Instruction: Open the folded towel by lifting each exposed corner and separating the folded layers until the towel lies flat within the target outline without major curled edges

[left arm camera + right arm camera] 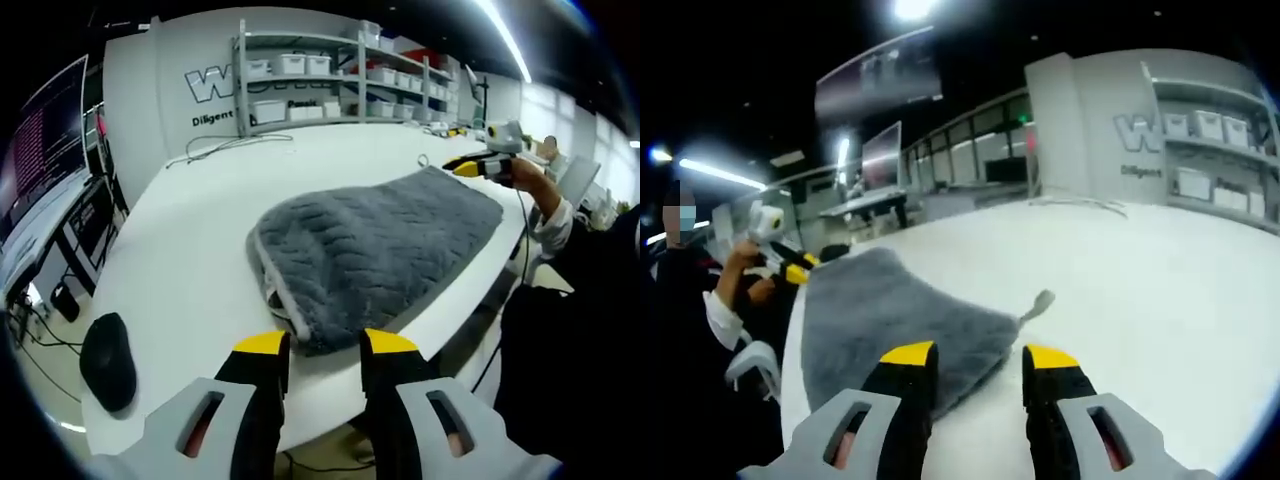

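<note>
A grey plush towel (385,245) lies folded on the white table (190,250), its light-edged fold facing me. My left gripper (325,348) is open at the table's near edge, just short of the towel's near corner, with nothing between its yellow-tipped jaws. At the towel's far corner the right gripper (480,166) is held in a hand. In the right gripper view, my right gripper (980,362) stands open over the table (1160,300). The towel (890,310) edge lies by its left jaw and a small hanging loop (1040,300) sticks out. The left gripper (790,270) is across the towel.
A black mouse-shaped object (108,360) rests near the table's left front corner. A thin cable (230,145) trails over the far side. Shelves with white bins (320,80) stand behind. A person in dark clothes (580,300) stands along the right edge.
</note>
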`<state>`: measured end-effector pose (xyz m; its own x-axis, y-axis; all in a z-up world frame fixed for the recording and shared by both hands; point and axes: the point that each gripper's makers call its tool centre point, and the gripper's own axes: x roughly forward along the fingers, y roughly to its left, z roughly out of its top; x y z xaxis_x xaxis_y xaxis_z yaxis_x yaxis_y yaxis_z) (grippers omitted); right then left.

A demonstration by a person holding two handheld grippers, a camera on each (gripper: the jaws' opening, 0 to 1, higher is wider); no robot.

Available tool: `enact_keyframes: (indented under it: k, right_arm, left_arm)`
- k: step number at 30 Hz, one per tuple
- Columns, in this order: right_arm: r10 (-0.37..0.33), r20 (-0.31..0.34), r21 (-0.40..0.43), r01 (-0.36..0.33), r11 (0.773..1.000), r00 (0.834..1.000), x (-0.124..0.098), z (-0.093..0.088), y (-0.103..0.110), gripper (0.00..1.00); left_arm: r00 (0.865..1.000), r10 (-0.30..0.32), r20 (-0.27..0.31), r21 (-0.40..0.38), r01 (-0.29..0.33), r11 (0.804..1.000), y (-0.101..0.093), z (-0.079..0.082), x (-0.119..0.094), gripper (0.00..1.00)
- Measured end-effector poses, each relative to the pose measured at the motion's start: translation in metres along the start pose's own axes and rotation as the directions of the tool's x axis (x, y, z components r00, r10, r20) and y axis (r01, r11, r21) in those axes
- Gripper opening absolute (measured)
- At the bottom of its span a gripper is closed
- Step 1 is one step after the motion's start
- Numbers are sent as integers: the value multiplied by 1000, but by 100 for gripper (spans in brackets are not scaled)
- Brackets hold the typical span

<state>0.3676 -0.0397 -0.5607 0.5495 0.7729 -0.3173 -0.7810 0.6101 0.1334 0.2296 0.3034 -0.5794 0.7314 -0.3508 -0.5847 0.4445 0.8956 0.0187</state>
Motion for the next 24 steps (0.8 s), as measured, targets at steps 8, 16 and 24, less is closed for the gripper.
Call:
enact_keyframes:
  k: [8, 16, 24]
  right_arm:
    - [-14, -13, 6, 14, 1000, 1000, 10, 0, -10, 32]
    - [-26, -27, 57, 27, 998, 999, 16, -4, -20, 32]
    - [-29, -52, 63, 33, 997, 998, 23, -12, -24, 32]
  left_arm:
    - [1000, 0, 6, 10, 0, 1000, 1, 0, 1, 26]
    - [1000, 0, 14, -11, 0, 1000, 1, 1, 4, 25]
    - [1000, -6, 4, 0, 6, 1000, -1, 1, 6, 24]
